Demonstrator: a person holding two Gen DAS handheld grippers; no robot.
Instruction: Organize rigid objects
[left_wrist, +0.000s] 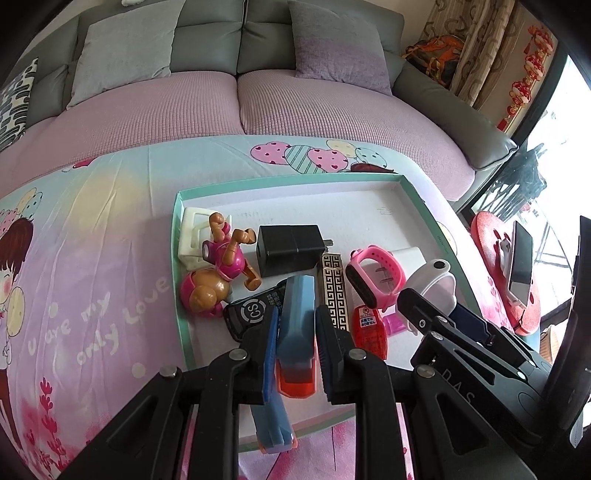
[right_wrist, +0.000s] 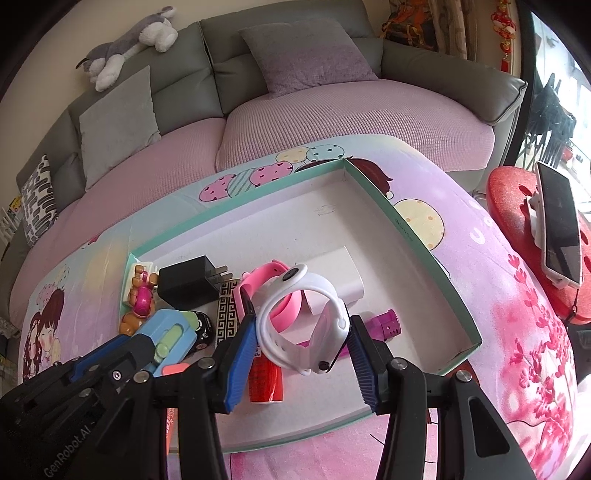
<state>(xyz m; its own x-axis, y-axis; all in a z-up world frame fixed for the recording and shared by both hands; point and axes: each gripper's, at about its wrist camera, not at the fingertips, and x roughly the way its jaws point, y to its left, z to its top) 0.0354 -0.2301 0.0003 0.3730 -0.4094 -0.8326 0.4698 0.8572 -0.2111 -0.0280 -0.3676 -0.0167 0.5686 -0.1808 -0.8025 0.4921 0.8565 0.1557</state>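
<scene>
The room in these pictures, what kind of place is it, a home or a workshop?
Most likely a home living room. A grey sofa with cushions stands behind the work surface, a plush dog lies on its back, and a cartoon-print cloth covers the surface that bears the shallow box of small things.

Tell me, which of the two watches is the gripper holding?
The white watch. It sits between the right gripper's pads, while the pink watch lies behind it in the tray.

Charger (left_wrist: 287, 250) in tray (left_wrist: 295, 182), between toy figure (left_wrist: 221, 266) and watch (left_wrist: 373, 275)
</scene>
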